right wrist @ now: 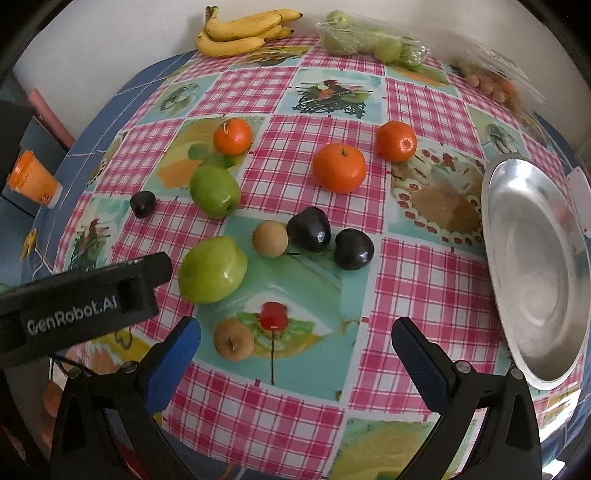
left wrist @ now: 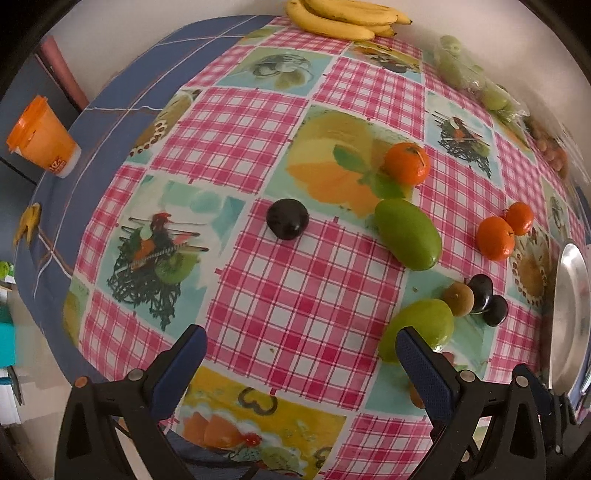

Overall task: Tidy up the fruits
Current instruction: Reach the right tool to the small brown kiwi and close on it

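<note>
Loose fruit lies on a pink checked tablecloth (right wrist: 424, 280). In the right wrist view there are three oranges (right wrist: 340, 168), two green fruits (right wrist: 212, 269), three dark plums (right wrist: 309, 229) and two small brown fruits (right wrist: 233, 339). An empty metal plate (right wrist: 535, 266) sits at the right. My right gripper (right wrist: 295, 343) is open and empty above the cloth's near part. My left gripper (left wrist: 301, 350) is open and empty, with a green fruit (left wrist: 421, 325) just beyond its right finger and a lone plum (left wrist: 287, 218) ahead. The left gripper's body (right wrist: 85, 302) shows at the left of the right wrist view.
Bananas (right wrist: 240, 31), a bag of green fruit (right wrist: 369, 42) and a bag of small orange-brown fruit (right wrist: 491, 83) lie along the far wall. An orange cup (left wrist: 42, 138) stands on a blue surface to the left. The plate's rim (left wrist: 569, 314) shows at the right in the left wrist view.
</note>
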`<state>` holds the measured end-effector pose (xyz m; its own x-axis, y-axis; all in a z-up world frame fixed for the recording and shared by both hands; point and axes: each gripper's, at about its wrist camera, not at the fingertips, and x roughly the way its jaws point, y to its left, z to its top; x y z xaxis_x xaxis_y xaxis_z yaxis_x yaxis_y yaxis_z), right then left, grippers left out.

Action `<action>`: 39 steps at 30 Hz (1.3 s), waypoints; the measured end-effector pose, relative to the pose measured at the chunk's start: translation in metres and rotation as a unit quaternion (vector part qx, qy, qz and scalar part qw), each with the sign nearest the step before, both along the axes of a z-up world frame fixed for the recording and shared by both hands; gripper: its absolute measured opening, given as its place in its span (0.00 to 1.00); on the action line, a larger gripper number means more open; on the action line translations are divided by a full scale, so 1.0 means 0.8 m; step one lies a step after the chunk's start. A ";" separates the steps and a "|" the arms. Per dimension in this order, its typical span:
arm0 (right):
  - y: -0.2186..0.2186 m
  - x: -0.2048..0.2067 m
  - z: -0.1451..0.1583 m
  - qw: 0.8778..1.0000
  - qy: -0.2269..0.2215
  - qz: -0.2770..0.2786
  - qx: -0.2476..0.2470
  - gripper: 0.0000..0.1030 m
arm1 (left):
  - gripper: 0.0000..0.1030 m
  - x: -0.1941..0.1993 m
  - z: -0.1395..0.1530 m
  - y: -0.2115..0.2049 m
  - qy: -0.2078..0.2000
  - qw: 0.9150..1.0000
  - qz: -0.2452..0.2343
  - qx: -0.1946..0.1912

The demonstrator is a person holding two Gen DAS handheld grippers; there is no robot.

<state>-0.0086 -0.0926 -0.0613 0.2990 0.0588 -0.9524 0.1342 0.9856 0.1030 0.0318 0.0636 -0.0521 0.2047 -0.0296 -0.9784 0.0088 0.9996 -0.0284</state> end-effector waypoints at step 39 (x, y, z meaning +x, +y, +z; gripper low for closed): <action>-0.050 -0.009 0.015 0.995 -0.016 -0.043 0.086 0.23 | 0.98 0.007 0.008 -0.037 -0.016 0.998 -0.040 -0.038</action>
<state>-0.0161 -0.1330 -0.0497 0.3407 0.1924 -0.9203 0.2106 0.9383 0.2742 0.0373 0.0344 -0.0457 0.2290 -0.1218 -0.9658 0.0911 0.9905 -0.1033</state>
